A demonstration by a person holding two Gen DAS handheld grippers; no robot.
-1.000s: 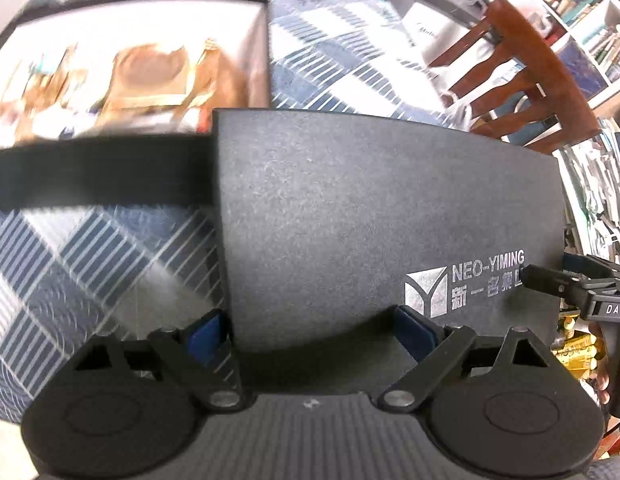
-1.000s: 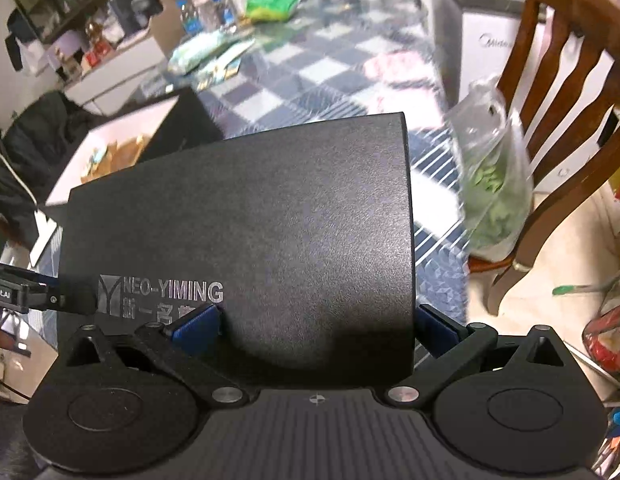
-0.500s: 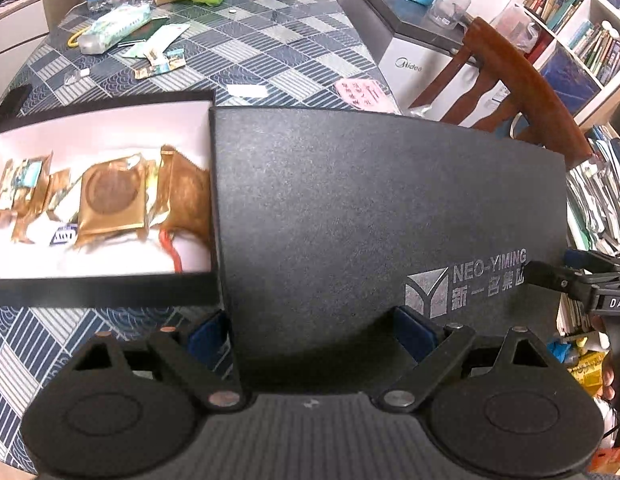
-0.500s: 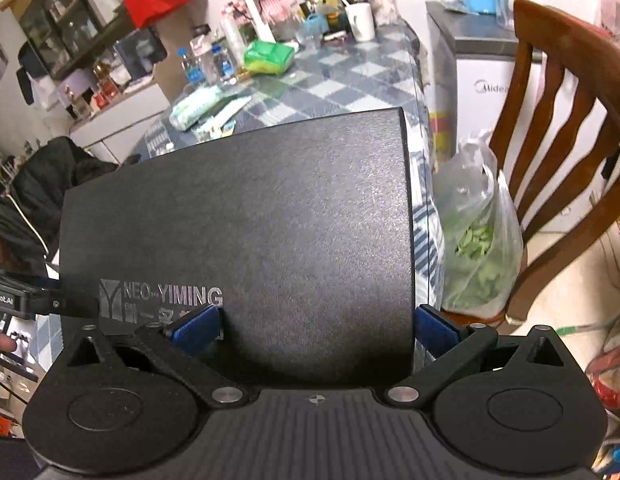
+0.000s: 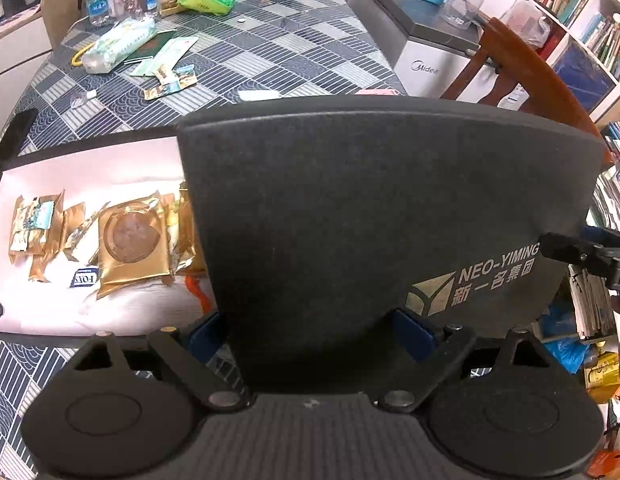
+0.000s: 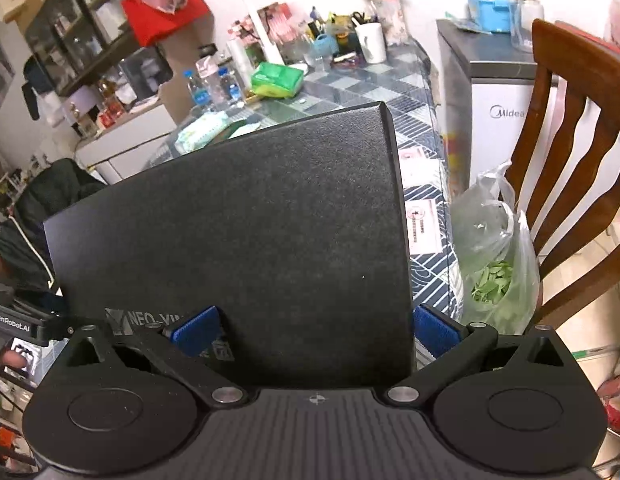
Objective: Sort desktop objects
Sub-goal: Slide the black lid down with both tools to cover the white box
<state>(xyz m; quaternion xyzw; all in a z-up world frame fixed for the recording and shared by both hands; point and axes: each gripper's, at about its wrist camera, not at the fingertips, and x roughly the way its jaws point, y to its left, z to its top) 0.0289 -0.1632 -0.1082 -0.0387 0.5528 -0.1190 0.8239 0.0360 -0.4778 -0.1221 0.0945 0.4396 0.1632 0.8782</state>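
Black box lid (image 5: pixel 374 220) is hanging in the air between both grippers — left gripper (image 5: pixel 310 332) is clamping one edge, right gripper (image 6: pixel 314 330) is clamping the opposite edge, blue pads pressing in on each side. From the left gripper the lid is filling the space ahead of the jaws; the open box (image 5: pixel 85 322), with gold-wrapped snack packets (image 5: pixel 131 242) on its white lining, is lying ahead and to the left of them, below the lid.

Judging by its flat matte face, the lid is looking stiff, light and grippy; the edges being held seem the right purchase, though a wide panel may be twisting if one side leads.

Patterned blue tablecloth (image 5: pixel 269 60) is stretching beyond the jaws, cluttered with bottles and a green packet (image 6: pixel 275 80) — a wooden chair (image 6: pixel 570 160) is standing right of the right jaws.
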